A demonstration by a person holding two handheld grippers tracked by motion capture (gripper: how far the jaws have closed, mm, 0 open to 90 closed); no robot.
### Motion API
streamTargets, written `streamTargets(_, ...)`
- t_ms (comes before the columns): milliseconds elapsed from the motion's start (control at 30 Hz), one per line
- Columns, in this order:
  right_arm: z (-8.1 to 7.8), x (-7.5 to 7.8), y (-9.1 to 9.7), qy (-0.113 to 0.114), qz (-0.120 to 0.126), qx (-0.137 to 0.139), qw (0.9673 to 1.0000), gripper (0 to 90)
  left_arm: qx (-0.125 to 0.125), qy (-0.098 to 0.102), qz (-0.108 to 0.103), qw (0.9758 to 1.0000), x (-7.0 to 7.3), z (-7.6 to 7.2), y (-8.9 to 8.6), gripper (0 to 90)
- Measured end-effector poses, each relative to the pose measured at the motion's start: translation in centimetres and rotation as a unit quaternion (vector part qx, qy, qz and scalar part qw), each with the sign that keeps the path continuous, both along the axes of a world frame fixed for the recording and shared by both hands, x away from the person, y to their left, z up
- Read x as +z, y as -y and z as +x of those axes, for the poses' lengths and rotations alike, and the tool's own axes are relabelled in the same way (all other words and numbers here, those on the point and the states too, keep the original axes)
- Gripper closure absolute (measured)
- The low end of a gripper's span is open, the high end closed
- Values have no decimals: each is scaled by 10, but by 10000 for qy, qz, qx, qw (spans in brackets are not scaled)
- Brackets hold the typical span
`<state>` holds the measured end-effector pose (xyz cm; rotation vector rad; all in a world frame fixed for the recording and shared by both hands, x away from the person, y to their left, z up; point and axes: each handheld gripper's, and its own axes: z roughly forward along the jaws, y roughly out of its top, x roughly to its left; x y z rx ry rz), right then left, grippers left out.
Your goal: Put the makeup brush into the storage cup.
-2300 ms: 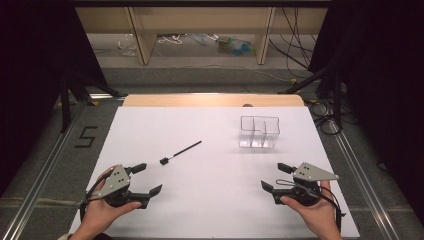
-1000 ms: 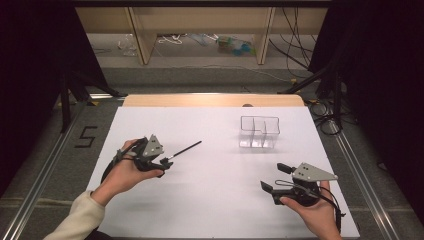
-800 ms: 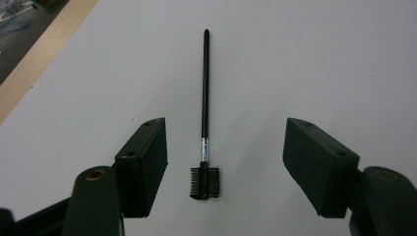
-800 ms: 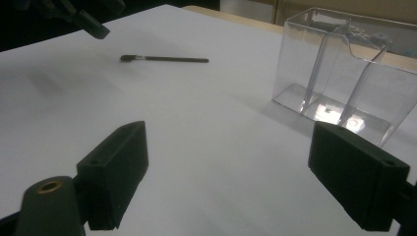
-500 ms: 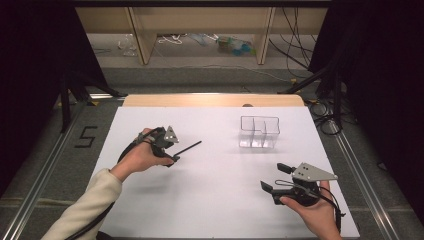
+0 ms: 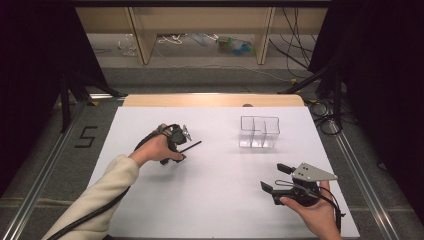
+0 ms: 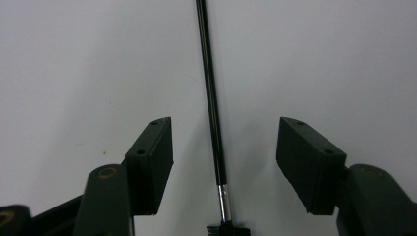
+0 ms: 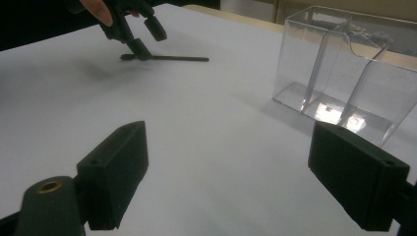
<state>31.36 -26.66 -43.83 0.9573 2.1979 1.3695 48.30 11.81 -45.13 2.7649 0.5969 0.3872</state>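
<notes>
A thin black brush point(image 6: 193, 146) lies on the white table point(image 6: 210, 205), left of centre. My left gripper point(image 6: 181, 152) points down over its bristle end. In the left gripper view the brush handle point(image 7: 211, 98) runs straight up between the two jaws, with a gap on each side. The left gripper point(image 7: 225, 132) is open; its jaws have just been closing, with the brush between them untouched. My right gripper point(image 6: 273, 176) rests near the front right edge, open, with nothing between its jaws. The right gripper view shows the brush point(image 8: 172, 58) and the left gripper point(image 8: 142, 37) far off.
A clear plastic container point(image 6: 259, 132) with compartments stands right of centre toward the back; it looms close on the right in the right gripper view point(image 8: 344, 73). Past the table's far edge are wooden shelves point(image 6: 200, 20) and loose cables on the floor.
The left hand has travelled from the near left edge forward and to the right, up to the brush, and lowered over its bristle end. The right hand has kept still.
</notes>
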Motion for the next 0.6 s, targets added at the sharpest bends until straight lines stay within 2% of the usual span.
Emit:
streamTargets(67,0,-1,-1,-23,50,26,10000,165,-28,-109,145,9998,-1,4,2,396)
streamTargets(100,1,-1,0,42,-38,1,10000,165,-33,-126,174,9998,-2,5,3,397)
streamTargets(133,0,-1,0,-42,-9,17,10000,165,-68,-154,229,9996,-2,7,3,400)
streamTargets(167,0,-1,-2,-41,83,12,10000,165,-75,-170,232,9996,-3,8,4,406)
streamTargets(233,0,-1,-1,34,50,16,10000,165,-54,-197,275,9994,-4,10,5,413)
streamTargets(267,-1,0,0,-86,-5,33,10000,165,-55,-204,291,9994,-4,11,5,422)
streamTargets(300,-1,0,0,-108,2,37,9999,165,-80,-243,314,9992,-5,12,6,430)
streamTargets(333,0,0,0,-7,-14,21,10000,165,-73,-262,318,9991,-5,12,6,439)
streamTargets(367,0,-1,-1,-48,69,34,10000,165,-90,-320,342,9989,-6,13,6,455)
streamTargets(467,0,-1,-2,-50,80,31,10000,165,-128,-358,341,9987,-6,14,6,468)
streamTargets(500,1,-2,-1,72,45,39,10000,165,-136,-368,337,9987,-6,15,7,472)
streamTargets(600,1,-2,-1,63,38,56,10000,165,-139,-487,322,9982,-6,16,7,515)
